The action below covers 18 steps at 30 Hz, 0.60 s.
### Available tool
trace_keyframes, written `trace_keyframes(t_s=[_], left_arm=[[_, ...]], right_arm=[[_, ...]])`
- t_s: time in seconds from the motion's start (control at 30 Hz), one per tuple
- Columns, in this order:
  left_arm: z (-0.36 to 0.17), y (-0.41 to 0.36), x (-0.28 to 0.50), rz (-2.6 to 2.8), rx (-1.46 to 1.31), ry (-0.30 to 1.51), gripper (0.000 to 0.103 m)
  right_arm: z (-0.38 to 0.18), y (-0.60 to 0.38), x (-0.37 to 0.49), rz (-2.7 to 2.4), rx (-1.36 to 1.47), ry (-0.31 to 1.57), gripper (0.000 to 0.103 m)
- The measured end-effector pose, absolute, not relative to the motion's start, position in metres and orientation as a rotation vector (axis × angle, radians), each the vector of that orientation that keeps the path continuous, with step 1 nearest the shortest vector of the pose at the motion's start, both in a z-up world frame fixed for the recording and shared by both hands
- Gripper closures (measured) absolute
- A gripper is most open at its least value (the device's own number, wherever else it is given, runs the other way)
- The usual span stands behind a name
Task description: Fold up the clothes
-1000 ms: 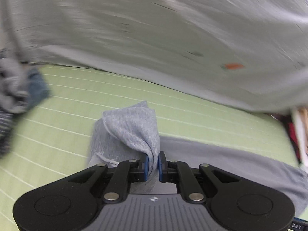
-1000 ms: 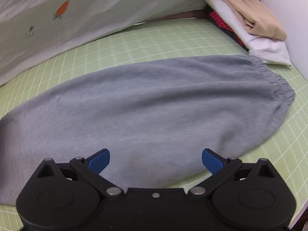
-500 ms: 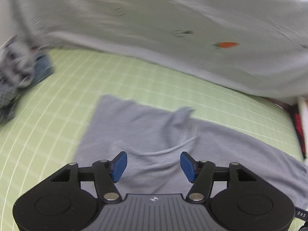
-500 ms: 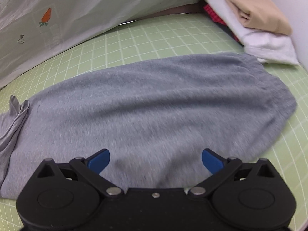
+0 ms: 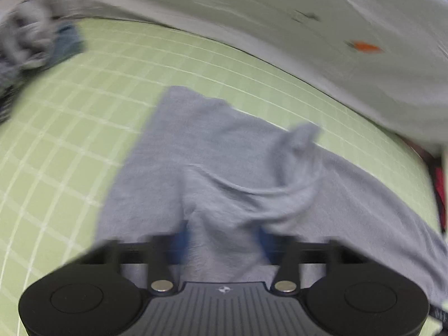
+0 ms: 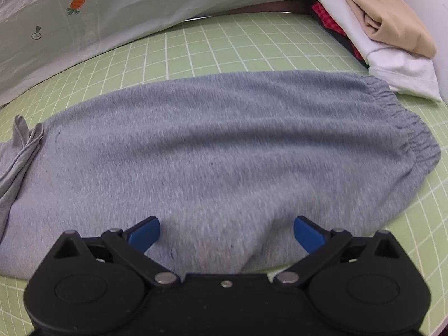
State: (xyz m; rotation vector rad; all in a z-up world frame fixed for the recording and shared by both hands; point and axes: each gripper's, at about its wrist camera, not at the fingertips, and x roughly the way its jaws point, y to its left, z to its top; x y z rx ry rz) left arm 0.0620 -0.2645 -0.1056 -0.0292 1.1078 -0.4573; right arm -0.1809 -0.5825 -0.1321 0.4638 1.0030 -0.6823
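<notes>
Blue-padded left tool point(image 5: 222, 238) blurred, jaws just been closing, seemingly apart around a raised fold of the grey trousers point(image 5: 224, 168), right tool point(image 6: 225, 231) spread wide over them, trousers flat on the green gridded desk point(image 6: 196, 47), folded clothes stack point(image 6: 378, 28) beyond the waistband.

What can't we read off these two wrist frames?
- Left wrist view: left gripper pads smeared by motion; jaws have just been closing around a grey garment fold, grip unclear.
- Left wrist view: clothes pile, blurred and cut by the left edge.
- Right wrist view: stack, lower clothes hidden under white and beige pieces.
</notes>
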Motion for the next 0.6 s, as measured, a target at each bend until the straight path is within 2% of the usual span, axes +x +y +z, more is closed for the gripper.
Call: trace_keyframes(t_s=[0.1,0.2,0.27,0.33,0.37,0.43,0.5,0.6], left_arm=[[-0.099,-0.280,0.041,-0.599,0.069,1.063,0.099],[-0.104,-0.291,0.018,-0.687,0.125,1.086,0.096],[-0.111,-0.295,0.006,-0.720,0.148,1.120,0.087],[-0.112,-0.296,-0.002,-0.766,0.154,1.132,0.075],[-0.108,-0.294,-0.003,-0.786,0.139,1.119,0.072],[-0.098,-0.290,-0.001,-0.813,0.092,1.082,0.058],[-0.088,-0.285,0.005,-0.808,0.031,1.046,0.052],[-0.081,-0.281,0.016,-0.741,-0.028,1.021,0.050]], right_arm=[[-0.131,-0.577,-0.179,-0.689,0.456,1.006,0.000],[-0.131,-0.573,-0.177,-0.692,0.459,1.007,0.000],[-0.132,-0.570,-0.176,-0.695,0.467,1.008,0.000],[-0.132,-0.568,-0.175,-0.695,0.470,1.007,0.000],[-0.131,-0.566,-0.175,-0.693,0.469,1.006,0.000],[-0.131,-0.566,-0.178,-0.696,0.470,1.004,0.000],[-0.131,-0.567,-0.180,-0.702,0.477,1.002,0.000],[-0.132,-0.569,-0.187,-0.716,0.496,0.992,0.000]])
